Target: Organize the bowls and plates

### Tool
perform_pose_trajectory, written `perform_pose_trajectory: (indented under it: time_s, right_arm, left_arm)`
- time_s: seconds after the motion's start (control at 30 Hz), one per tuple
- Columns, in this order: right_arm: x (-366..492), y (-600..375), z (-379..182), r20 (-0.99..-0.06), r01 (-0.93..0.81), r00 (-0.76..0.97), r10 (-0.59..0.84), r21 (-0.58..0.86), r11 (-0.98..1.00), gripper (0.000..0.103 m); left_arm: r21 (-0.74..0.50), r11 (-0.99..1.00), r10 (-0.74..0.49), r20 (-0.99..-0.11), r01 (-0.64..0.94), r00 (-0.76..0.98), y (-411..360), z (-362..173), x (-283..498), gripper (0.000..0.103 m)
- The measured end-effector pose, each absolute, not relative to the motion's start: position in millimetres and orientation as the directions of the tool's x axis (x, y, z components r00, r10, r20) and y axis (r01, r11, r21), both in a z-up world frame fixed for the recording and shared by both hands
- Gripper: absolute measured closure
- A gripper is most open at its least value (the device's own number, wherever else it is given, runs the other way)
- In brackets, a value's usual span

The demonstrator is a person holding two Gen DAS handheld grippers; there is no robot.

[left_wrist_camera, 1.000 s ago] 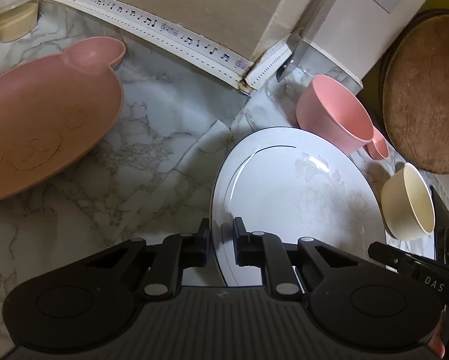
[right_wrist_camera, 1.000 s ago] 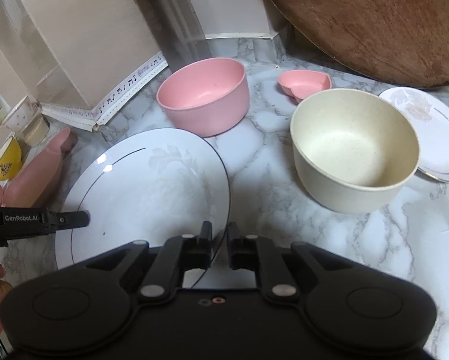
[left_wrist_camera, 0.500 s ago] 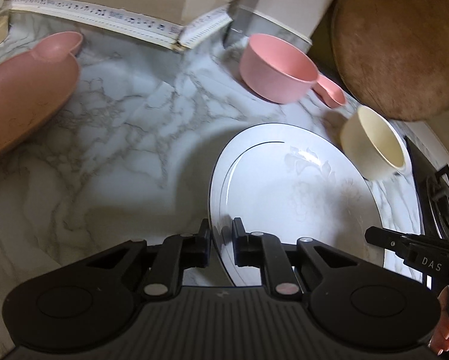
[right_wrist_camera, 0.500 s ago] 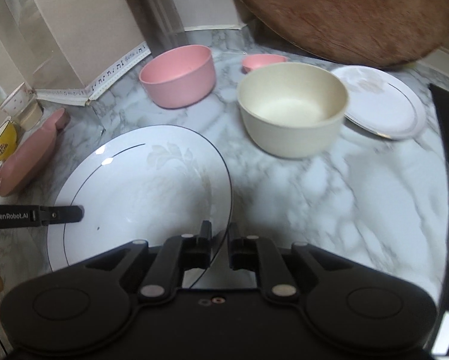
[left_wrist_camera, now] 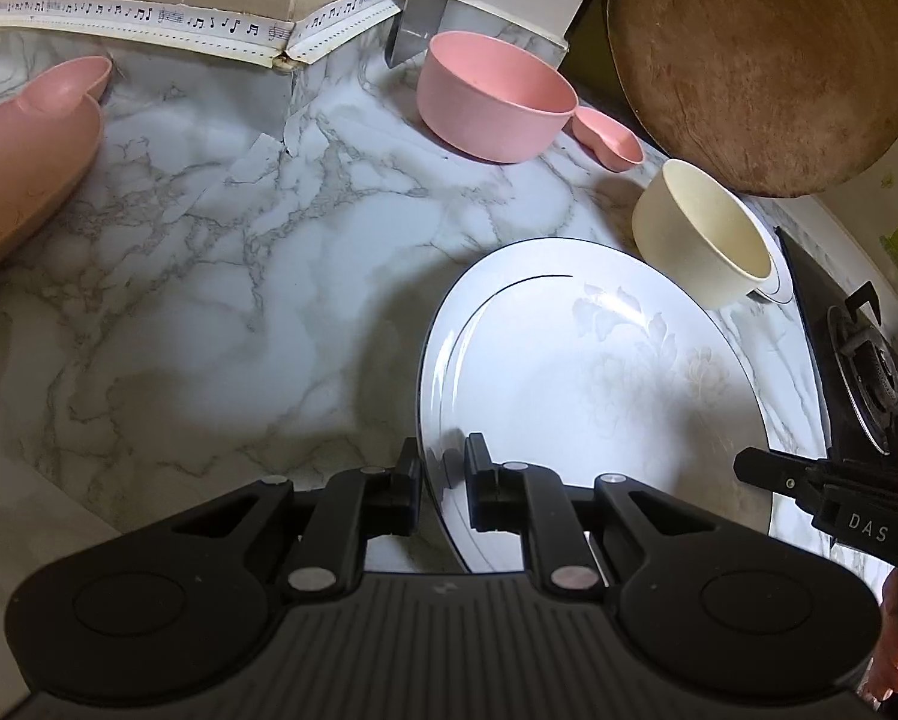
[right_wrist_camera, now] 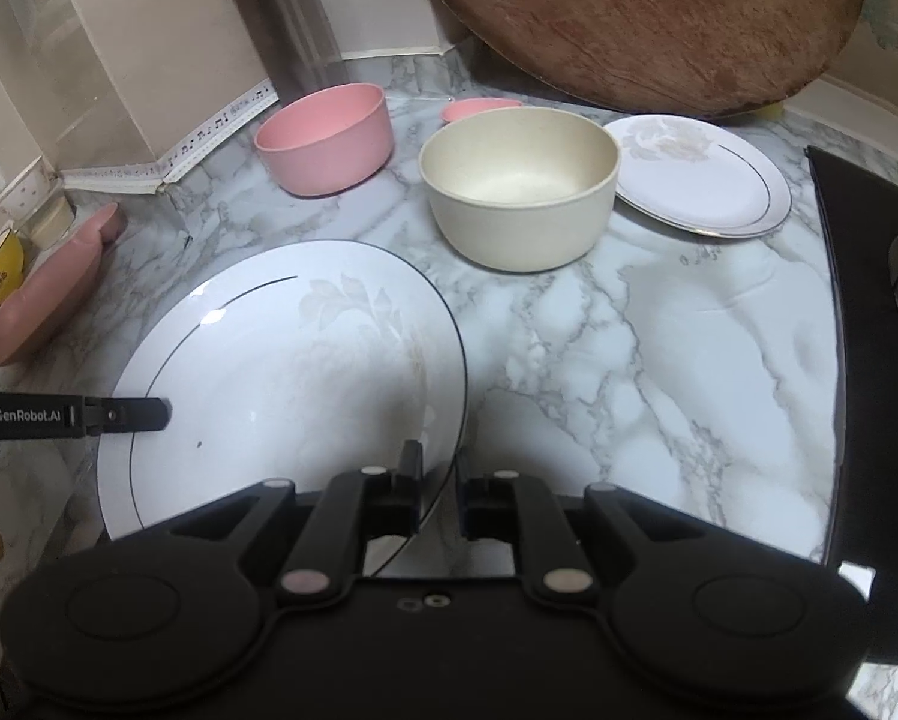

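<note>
Both grippers hold one large white plate over the marble counter.

The left gripper and the right gripper each clamp opposite rims; the cream bowl and pink bowl stand beyond.

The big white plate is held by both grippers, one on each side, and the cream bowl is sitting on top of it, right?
Not quite. The cream bowl is not on the big white plate; it stands apart on the marble counter, as the right wrist view shows. The left gripper and right gripper do each clamp a rim.
</note>
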State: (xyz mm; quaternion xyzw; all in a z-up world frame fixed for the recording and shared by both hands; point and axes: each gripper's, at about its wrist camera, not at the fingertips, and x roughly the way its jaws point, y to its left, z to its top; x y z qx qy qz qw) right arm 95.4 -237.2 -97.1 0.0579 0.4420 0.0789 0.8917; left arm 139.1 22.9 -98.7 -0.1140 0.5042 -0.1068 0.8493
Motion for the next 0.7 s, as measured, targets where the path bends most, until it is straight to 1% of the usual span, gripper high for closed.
perform_pose_trajectory:
  time_s: [0.13,0.2,0.27,0.33,0.5,0.63,0.7]
  right_arm:
    - [94.7,-234.6,-96.8,-0.779,-0.096,0.6,0.182,0.156,0.983,0.088]
    - [94.9,-232.9,-96.7,-0.781,-0.103,0.599,0.177,0.143,0.984,0.082]
    - [95.9,-234.1,-98.1,-0.789,-0.107,0.588,0.181,0.146,0.983,0.082]
    - [95.7,-237.0,-98.8,-0.788,-0.099,0.587,0.184,0.156,0.983,0.079]
    - [93.8,-241.9,-96.2,-0.785,-0.089,0.591,0.185,0.164,0.982,0.076]
    - [91.1,-240.1,-93.1,-0.78,-0.1,0.604,0.163,0.129,0.987,0.074]
    - [89.5,-240.7,-90.4,-0.775,-0.103,0.614,0.149,0.108,0.989,0.072]
  left_arm:
    - [-0.29,0.955,-0.287,-0.835,0.067,0.469,21.1,-97.7,139.1,0.09]
    - [-0.292,0.954,-0.287,-0.837,0.063,0.465,21.6,-97.8,140.0,0.09]
    - [-0.295,0.954,-0.288,-0.839,0.058,0.461,22.5,-97.3,141.1,0.089]
    - [-0.276,0.959,-0.272,-0.839,0.062,0.472,21.8,-95.5,140.3,0.089]
    - [-0.234,0.97,-0.239,-0.837,0.072,0.492,19.3,-91.2,137.2,0.089]
    - [-0.222,0.972,-0.228,-0.828,0.074,0.512,21.5,-88.1,133.8,0.089]
    - [-0.225,0.972,-0.23,-0.823,0.074,0.519,24.1,-85.5,131.9,0.089]
